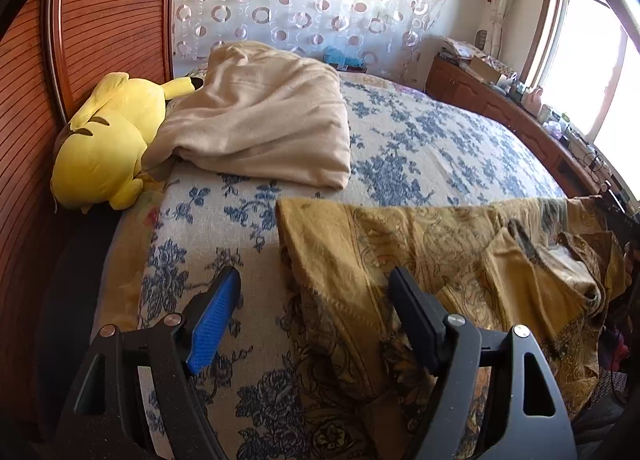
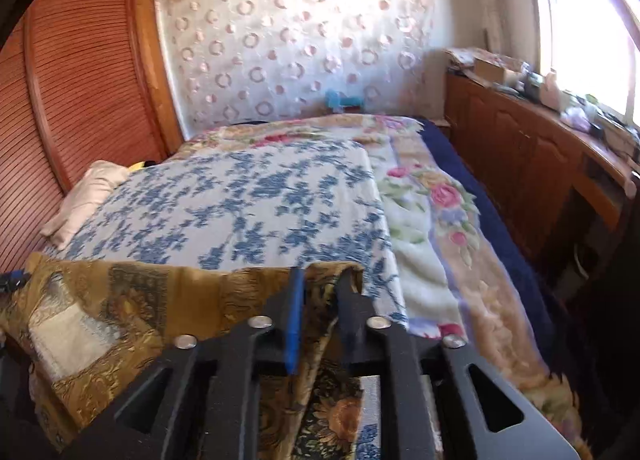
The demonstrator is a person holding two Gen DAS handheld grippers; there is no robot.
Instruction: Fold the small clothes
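A mustard-gold patterned garment [image 1: 440, 252] lies on the near part of the blue-flowered bedspread [image 1: 420, 139]. My left gripper [image 1: 314, 280] is open, its fingers wide apart over the garment's left edge, holding nothing. In the right wrist view the same garment [image 2: 120, 308] stretches to the left. My right gripper [image 2: 318, 280] is shut on the garment's right end, with cloth pinched between the fingers and hanging below them.
A beige blanket [image 1: 260, 119] and a yellow plush toy [image 1: 104, 139] lie at the bed's far left by a wooden louvred wardrobe [image 1: 100, 11]. A floral fleece blanket [image 2: 432, 227] covers the bed's right side. A cluttered wooden cabinet [image 2: 520, 147] stands under the window.
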